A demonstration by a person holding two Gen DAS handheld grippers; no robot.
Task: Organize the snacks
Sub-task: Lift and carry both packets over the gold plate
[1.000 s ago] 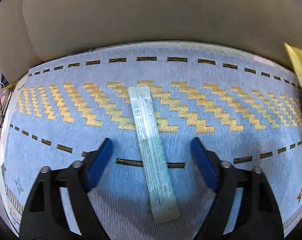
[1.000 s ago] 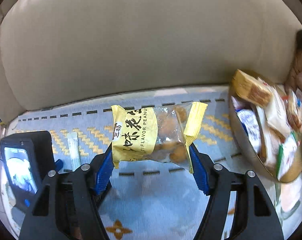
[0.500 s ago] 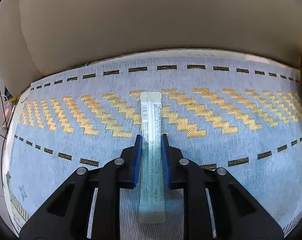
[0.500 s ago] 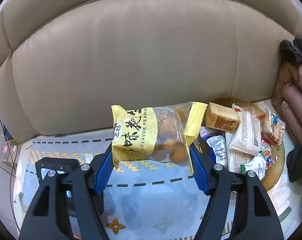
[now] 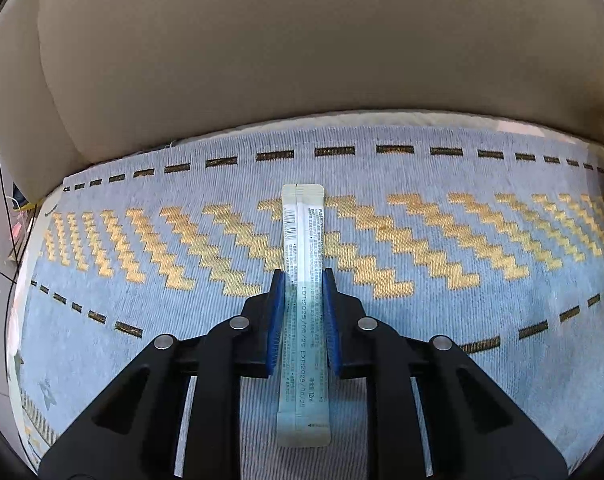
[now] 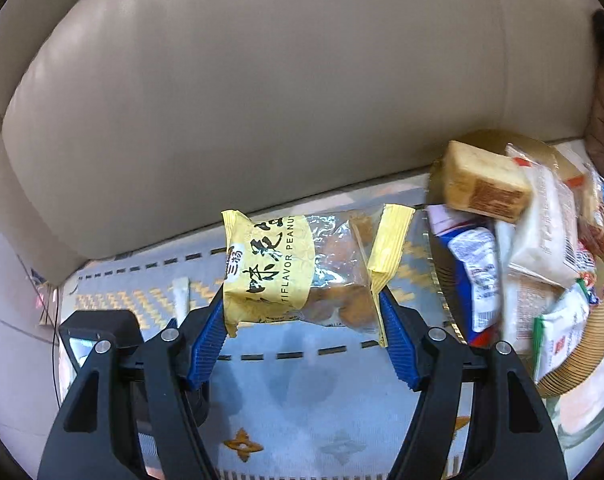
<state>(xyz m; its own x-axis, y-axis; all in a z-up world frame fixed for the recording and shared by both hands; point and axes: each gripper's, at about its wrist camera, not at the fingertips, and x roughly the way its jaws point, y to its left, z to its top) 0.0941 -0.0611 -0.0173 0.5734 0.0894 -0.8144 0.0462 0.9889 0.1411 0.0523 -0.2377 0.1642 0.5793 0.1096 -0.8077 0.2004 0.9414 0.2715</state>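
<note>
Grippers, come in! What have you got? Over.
Left gripper shut on stick sachet. Right gripper shut on peanut bag. Snack tray right, path clear.

I see a long, pale stick sachet (image 5: 304,312) with a barcode and fine print, lying lengthwise away from me over the blue and gold woven mat (image 5: 422,288), pinched at mid-length. My other item is a yellow peanut packet (image 6: 302,270) with a clear window showing brown nuts, held upright off the mat by its two crimped ends. To its right sits a gold round tray (image 6: 582,364) heaped with wrapped snacks, a boxed cake slice (image 6: 482,182) on top.
</note>
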